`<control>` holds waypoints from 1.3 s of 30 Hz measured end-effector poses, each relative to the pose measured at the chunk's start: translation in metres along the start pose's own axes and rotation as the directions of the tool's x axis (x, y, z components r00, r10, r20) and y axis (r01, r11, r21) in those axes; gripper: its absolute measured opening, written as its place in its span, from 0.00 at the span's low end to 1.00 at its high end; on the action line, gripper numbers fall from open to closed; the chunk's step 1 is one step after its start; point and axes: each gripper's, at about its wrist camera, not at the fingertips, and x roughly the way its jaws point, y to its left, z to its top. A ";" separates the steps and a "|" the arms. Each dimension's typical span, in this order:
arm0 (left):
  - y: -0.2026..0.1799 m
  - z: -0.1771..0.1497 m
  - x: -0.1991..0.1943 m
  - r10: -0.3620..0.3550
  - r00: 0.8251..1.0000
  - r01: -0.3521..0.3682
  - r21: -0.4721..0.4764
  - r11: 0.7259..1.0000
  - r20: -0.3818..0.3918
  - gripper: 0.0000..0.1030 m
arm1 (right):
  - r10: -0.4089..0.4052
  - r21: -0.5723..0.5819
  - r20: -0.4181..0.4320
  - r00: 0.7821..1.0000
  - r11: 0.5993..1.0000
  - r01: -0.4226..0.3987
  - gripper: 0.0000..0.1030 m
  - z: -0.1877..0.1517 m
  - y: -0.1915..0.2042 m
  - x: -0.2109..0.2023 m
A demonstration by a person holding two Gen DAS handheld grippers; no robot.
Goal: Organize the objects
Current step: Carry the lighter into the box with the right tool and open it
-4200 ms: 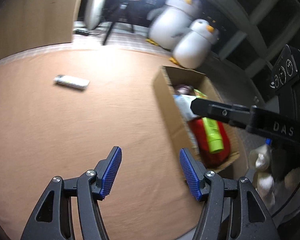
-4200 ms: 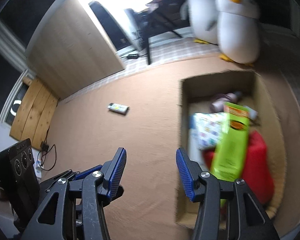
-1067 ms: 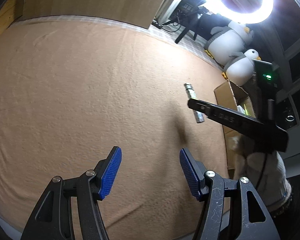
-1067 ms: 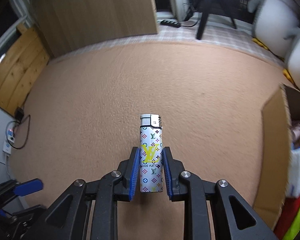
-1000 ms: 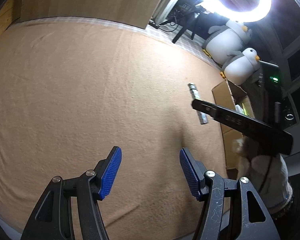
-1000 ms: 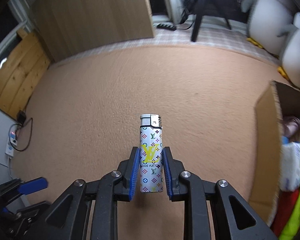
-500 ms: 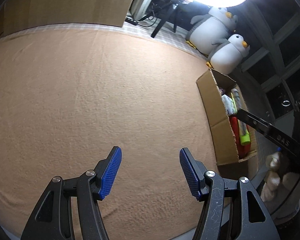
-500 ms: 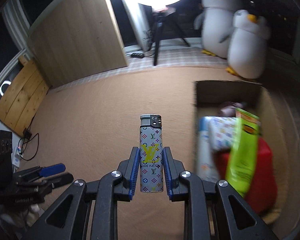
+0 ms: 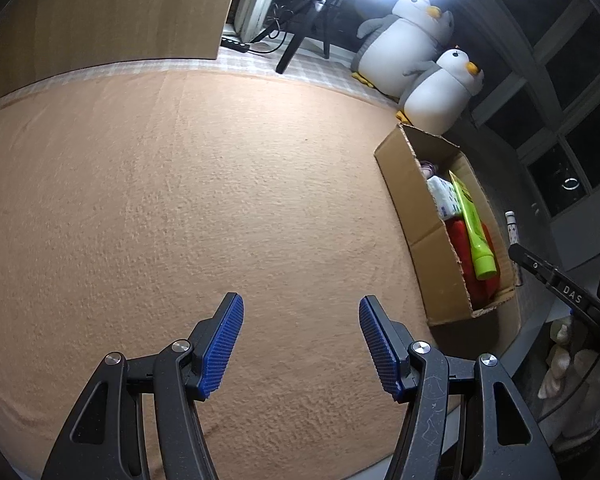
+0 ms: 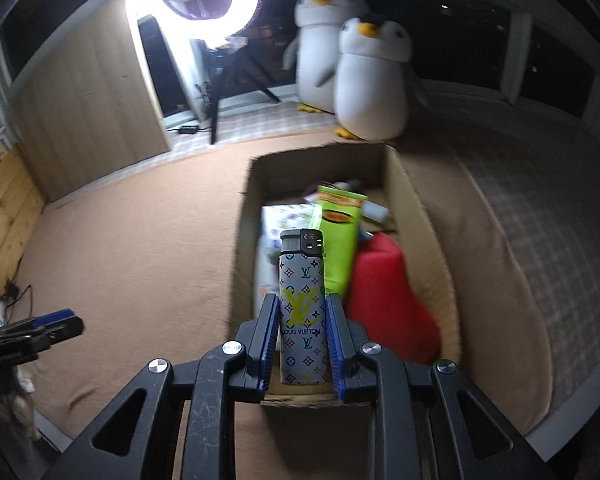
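Over the cardboard box [image 10: 400,184] is where the right claw [image 10: 302,344] is hanging now, which is the big change: a second ago it was out over open carpet with the box only peeking in at the right edge, and now the box is filling the middle of its view. Its blue pads are still pinching the lighter [image 10: 302,308] from both sides around the lower half, same grip as before.

The lighter is standing lengthwise along the fingers, its long axis running straight out from the claw, with the metal-and-black cap end pointing away from the camera and the base tucked down between the pads. White body, coloured monogram print, yellow logo facing the camera. It's sitting in the air above the near end of the box, in front of the green tube [image 10: 338,240] and just left of the red item [image 10: 384,292].

The left claw [image 9: 300,344] is spread wide with nothing between its pads, hovering over the tan carpet [image 9: 180,200]. Compared to a second back its view is swinging right too: the box [image 9: 432,256] is now sitting fully in frame on the right, and the lighter [image 9: 510,224] is showing beyond the box's far side instead of over the carpet. Two plush penguins [image 9: 440,84] are standing behind the box.
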 end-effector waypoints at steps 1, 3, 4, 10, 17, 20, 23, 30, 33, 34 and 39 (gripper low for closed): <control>-0.001 0.000 0.000 0.001 1.000 -0.001 0.003 1.000 0.000 0.62 | -0.009 0.005 0.000 1.000 1.000 0.009 0.20 -0.001 -0.003 0.000; -0.003 0.000 0.000 0.005 1.000 -0.005 0.011 1.000 0.001 0.62 | -0.027 0.013 -0.002 1.000 1.000 0.027 0.20 -0.001 -0.008 0.003; -0.004 -0.001 -0.001 0.007 1.000 -0.007 0.016 1.000 0.001 0.62 | -0.030 0.018 -0.003 1.000 0.999 0.030 0.20 -0.002 -0.010 0.003; -0.008 -0.001 -0.006 0.022 1.000 -0.022 0.039 0.999 0.012 0.62 | -0.045 0.042 -0.010 0.999 0.998 0.045 0.20 0.001 -0.018 0.009; -0.007 0.000 -0.013 0.046 0.998 -0.048 0.052 0.997 0.033 0.62 | -0.059 0.043 -0.012 0.998 0.997 0.060 0.20 0.004 -0.015 0.012; -0.007 -0.001 -0.015 0.062 0.997 -0.065 0.063 0.996 0.042 0.62 | -0.063 0.043 -0.010 0.998 0.997 0.064 0.23 0.006 -0.014 0.012; -0.006 0.000 -0.015 0.069 0.997 -0.072 0.068 0.995 0.045 0.62 | -0.073 0.038 -0.005 0.997 0.997 0.073 0.29 0.007 -0.011 0.009; -0.003 0.002 -0.018 0.094 0.994 -0.098 0.074 0.993 0.055 0.69 | -0.070 0.024 0.007 0.998 0.997 0.070 0.42 0.011 0.000 0.005; -0.001 0.003 -0.020 0.106 0.992 -0.110 0.072 0.991 0.064 0.69 | -0.066 0.013 0.012 0.998 0.998 0.066 0.45 0.011 0.008 0.003; 0.001 0.003 -0.022 0.114 0.991 -0.119 0.070 0.990 0.068 0.70 | -0.065 0.009 0.013 0.998 0.998 0.065 0.46 0.012 0.010 0.003; 0.010 0.006 -0.027 0.148 0.985 -0.153 0.052 0.987 0.085 0.73 | -0.060 -0.012 0.023 0.998 0.998 0.060 0.53 0.013 0.025 0.001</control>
